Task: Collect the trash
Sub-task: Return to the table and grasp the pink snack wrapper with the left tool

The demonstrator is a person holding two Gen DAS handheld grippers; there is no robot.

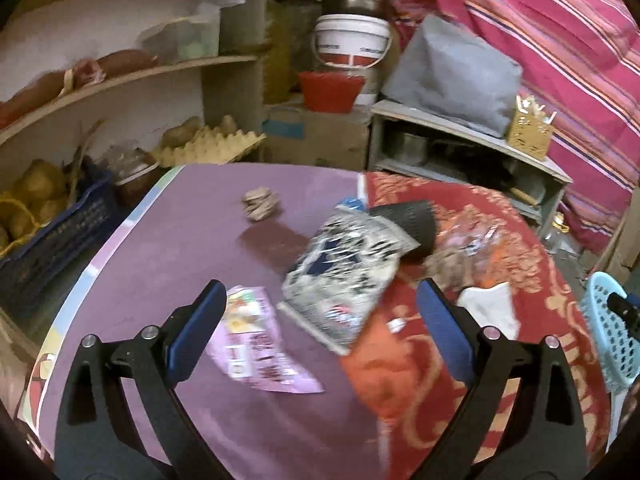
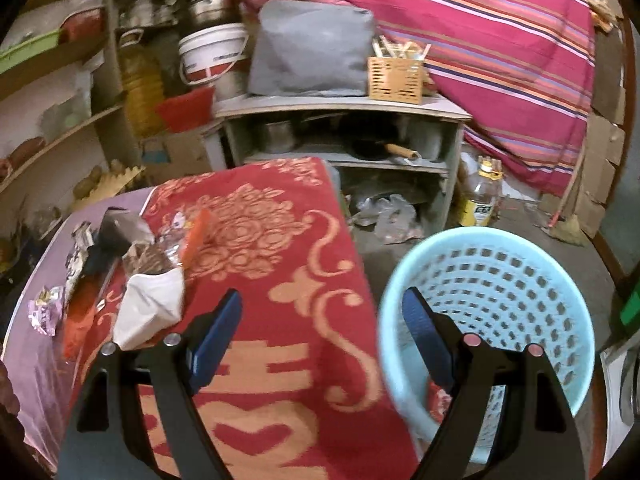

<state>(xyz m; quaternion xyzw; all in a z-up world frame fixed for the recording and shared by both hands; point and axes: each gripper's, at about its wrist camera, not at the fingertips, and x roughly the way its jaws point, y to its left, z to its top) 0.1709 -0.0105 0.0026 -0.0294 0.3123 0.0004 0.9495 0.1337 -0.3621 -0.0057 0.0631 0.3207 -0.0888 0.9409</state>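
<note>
Lettering on the pink wrapper [image 1: 258,344] and bucket [image 1: 351,42] blurs unreadably.

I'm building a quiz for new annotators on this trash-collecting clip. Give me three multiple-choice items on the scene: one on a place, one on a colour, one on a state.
1. Where is the laundry-style basket?
A. on the red cloth
B. beside the bed, off the right edge of the red cloth
C. on the wooden shelf

2. What colour is that basket?
A. light blue
B. yellow
C. black

3. What state is the left gripper in?
A. shut on the pink wrapper
B. shut on the white paper
C. open, holding nothing

Answers:
1 B, the right wrist view shows it standing past the edge of the red cloth.
2 A, its perforated wall is pale blue.
3 C, its fingers stand wide apart above the pink wrapper, gripping nothing.
</note>
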